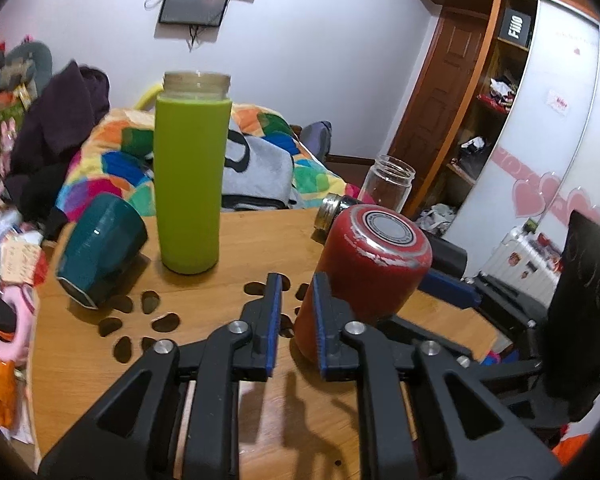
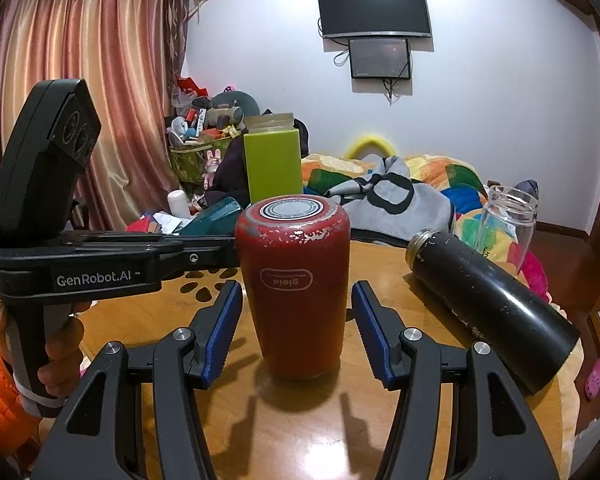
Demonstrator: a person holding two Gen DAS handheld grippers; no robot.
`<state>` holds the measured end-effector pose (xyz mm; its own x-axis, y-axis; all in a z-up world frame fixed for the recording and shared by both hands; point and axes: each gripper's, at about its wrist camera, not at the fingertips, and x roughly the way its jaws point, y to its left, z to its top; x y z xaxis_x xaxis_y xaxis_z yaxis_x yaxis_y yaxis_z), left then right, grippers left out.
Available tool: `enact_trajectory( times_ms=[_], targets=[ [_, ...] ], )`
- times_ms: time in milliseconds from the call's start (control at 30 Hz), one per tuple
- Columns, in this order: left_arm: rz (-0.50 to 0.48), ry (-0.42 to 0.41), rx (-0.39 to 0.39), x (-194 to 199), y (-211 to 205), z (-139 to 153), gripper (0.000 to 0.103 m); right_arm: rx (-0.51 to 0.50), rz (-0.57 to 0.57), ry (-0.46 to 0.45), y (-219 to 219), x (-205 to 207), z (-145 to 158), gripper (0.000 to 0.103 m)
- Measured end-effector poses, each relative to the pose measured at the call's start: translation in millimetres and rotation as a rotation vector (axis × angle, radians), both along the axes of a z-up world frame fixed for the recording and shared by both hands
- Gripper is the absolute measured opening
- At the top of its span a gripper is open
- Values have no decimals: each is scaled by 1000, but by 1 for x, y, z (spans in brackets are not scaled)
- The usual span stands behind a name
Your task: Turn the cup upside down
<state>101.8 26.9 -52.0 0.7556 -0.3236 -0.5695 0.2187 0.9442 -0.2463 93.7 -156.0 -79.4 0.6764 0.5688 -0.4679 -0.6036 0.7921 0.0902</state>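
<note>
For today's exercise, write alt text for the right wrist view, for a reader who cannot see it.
A red cup stands upside down on a wooden table, between the open fingers of the right gripper, which do not touch it. A black flask lies on its side to the right, and the left gripper reaches in from the left.

From my right wrist, the worn red metal cup (image 2: 294, 280) hides the tall lime-green sleeved bottle's (image 2: 274, 164) base and most of the tipped teal ceramic cup (image 2: 216, 216).
</note>
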Motion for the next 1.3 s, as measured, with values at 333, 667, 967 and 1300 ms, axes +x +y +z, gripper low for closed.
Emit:
enact_trajectory(
  times_ms=[333, 667, 967, 1300],
  targets=[
    [99, -161, 46, -51, -4, 28, 71, 87, -69, -59, -40, -20, 30, 73],
    [212, -328, 129, -90, -19, 54, 103, 139, -191, -155, -71, -46, 61, 103],
    [241, -388, 213, -104, -39, 48, 103, 126, -203, -126, -75, -51, 60, 103],
    [251, -412, 207, -111, -41, 51, 103, 120, -204, -133, -76, -55, 61, 103]
  ],
)
